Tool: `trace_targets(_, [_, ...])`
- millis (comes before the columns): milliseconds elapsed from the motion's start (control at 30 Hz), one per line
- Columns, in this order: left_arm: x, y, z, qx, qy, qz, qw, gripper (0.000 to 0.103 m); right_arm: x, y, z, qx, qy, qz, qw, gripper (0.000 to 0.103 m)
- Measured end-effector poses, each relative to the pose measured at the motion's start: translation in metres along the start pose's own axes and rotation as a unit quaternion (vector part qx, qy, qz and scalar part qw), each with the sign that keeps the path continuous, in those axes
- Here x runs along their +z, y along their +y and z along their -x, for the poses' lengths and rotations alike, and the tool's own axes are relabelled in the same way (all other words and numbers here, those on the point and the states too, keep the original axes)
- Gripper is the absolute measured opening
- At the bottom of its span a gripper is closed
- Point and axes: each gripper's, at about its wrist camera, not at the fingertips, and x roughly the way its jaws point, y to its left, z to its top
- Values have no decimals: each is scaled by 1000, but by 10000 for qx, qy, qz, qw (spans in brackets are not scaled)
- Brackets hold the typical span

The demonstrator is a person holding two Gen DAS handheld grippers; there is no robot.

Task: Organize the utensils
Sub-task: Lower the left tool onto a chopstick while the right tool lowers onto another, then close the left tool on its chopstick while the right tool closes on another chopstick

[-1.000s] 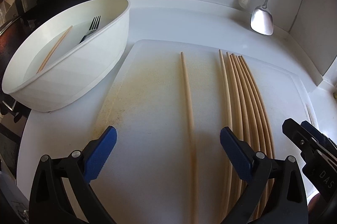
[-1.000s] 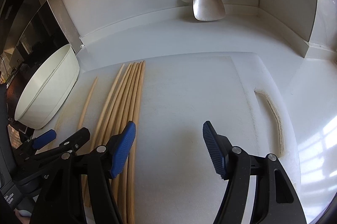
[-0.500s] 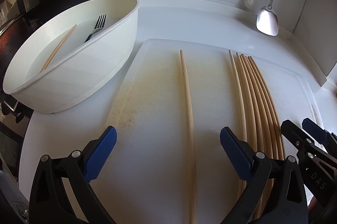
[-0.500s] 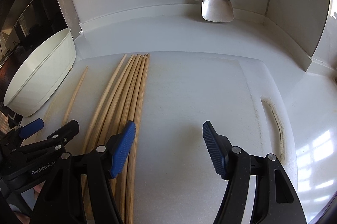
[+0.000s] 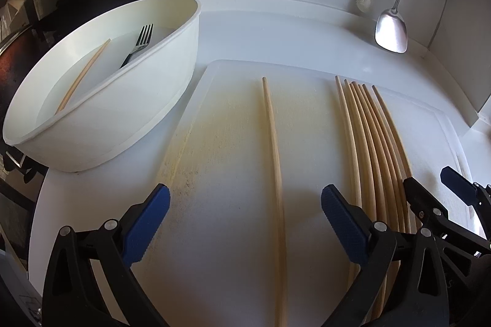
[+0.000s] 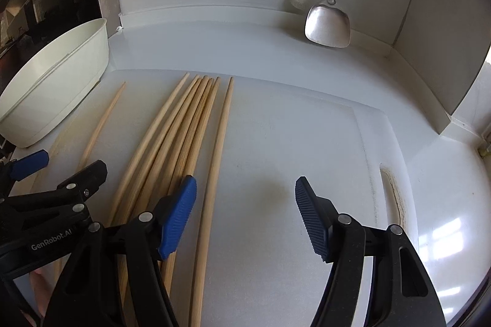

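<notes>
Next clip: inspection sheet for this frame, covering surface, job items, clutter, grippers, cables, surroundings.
Surface: white cutting board on a white counter, yellowish staining on its left part.
Job's things: one lone chopstick; a bunch of chopsticks to its right; a white tub holding a fork and one more chopstick.
Clutter: nothing seen.
Grippers: left gripper open, straddling the lone chopstick; right gripper open, empty, beside the bunch.
Cables: nothing seen.
Surroundings: metal spatula hanging on the white wall.
</notes>
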Motion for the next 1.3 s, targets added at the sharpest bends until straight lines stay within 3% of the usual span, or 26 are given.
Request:
trace_targets(133, [-2,-1,1,-36,-25,-58,10000,97,-5,-9,0,5,-35,-134,9999,61])
trace_targets(233, [-6,-3,6,-89,-75,-94,9999,88,-8,-13,2,125,-41,-270,9996,49])
trace_targets(367, [-9,-13,13,-222,-121,-266,9993,64,-9,-5,4,147,-115,-133,9997,34])
trace_targets(600, [-9,-19,18,-338,-141,-323,9988,26,-12,2,6,92,-237,-49,9997,27])
trace_targets(700, [-10,-21,19,-392,-156,-353,9985,9,-12,3,7,138,-229,-29,9996,17])
trace_targets(767, [-10,-21,19,-421,-145,-336,9984,7,-13,4,8,114,-250,-14,9996,6])
trace_targets(1300, [-11,-21,34,-438,14,-307,9986,7,-20,-12,31,345,-340,-417,9980,6])
